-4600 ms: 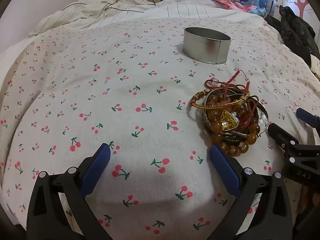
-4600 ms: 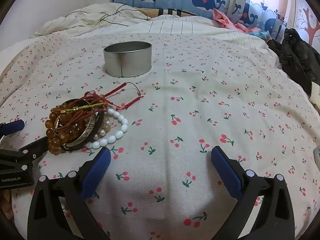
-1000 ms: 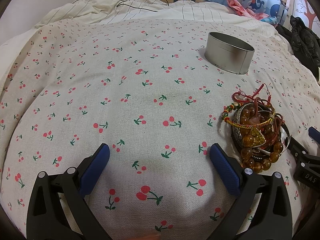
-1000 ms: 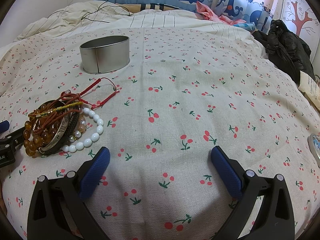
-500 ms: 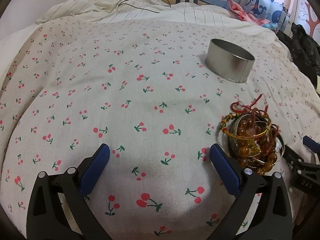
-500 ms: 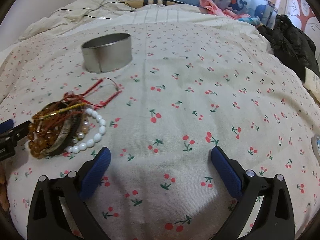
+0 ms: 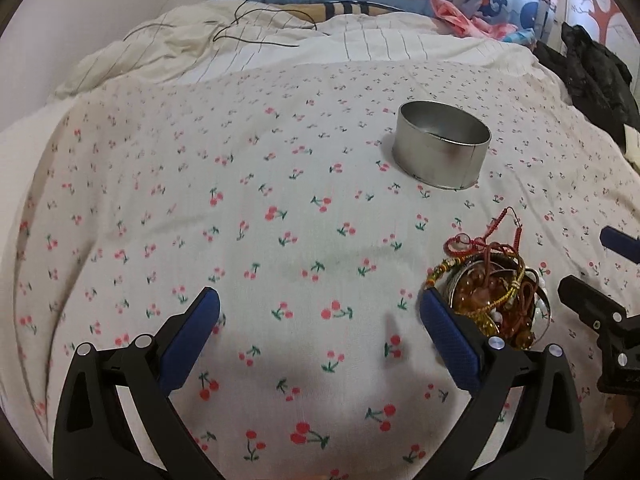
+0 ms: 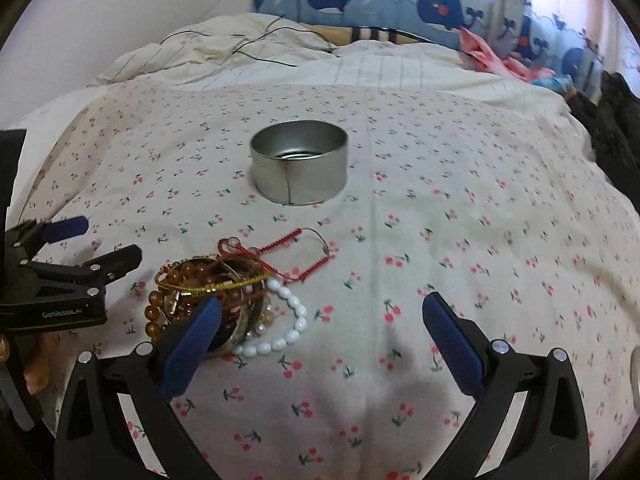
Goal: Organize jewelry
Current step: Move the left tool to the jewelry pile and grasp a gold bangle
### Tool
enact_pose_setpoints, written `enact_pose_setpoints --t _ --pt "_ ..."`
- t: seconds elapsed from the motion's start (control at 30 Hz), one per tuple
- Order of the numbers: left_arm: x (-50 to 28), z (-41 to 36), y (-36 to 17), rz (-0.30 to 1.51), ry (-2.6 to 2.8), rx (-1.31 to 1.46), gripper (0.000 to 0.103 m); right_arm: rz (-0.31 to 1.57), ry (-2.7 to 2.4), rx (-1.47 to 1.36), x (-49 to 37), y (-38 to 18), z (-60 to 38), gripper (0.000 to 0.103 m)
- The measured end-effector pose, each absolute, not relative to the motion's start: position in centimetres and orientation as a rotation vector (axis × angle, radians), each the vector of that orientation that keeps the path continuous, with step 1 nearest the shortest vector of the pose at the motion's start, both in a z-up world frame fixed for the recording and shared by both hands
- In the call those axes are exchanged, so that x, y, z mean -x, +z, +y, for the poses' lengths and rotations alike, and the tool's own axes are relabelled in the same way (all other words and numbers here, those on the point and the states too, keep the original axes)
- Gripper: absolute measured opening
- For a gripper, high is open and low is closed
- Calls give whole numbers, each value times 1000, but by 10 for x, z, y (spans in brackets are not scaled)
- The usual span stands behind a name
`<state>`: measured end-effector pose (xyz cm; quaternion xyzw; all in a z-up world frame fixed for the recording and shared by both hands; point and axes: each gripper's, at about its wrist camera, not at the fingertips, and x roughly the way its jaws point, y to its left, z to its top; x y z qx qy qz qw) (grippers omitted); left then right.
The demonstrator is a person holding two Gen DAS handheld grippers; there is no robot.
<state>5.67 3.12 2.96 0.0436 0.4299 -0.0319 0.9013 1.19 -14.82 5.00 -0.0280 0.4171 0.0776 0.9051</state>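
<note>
A tangled jewelry pile [image 7: 492,296] of amber beads, bangles and red and gold cords lies on the cherry-print sheet [image 7: 280,208]. In the right wrist view the jewelry pile [image 8: 212,288] includes a white bead bracelet [image 8: 288,320]. A round open silver tin [image 7: 440,156] stands beyond it, and the tin [image 8: 298,168] looks empty. My left gripper [image 7: 320,320] is open, its right finger just left of the pile. My right gripper [image 8: 320,320] is open, its left finger in front of the pile; contact is unclear. Each gripper shows in the other's view: right gripper [image 7: 592,264], left gripper [image 8: 104,242].
A rumpled striped quilt with black cables [image 7: 248,32] lies at the back. A whale-print cloth [image 8: 400,0] and pink fabric [image 8: 492,60] sit behind it. Dark clothing [image 7: 592,68] is heaped at the right edge. A hand [image 8: 36,364] holds the left gripper.
The right gripper has swung left, so the pile now sits at its left finger and the tin is nearly centred. The left gripper has drawn back a little; the pile sits by its right finger.
</note>
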Motion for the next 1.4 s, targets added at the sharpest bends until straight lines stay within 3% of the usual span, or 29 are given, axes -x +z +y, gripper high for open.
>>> enact_pose_setpoints --t 1.4 --pt "-70 46 -6 1013 -59 -8 96 865 206 31 -51 45 -162 97"
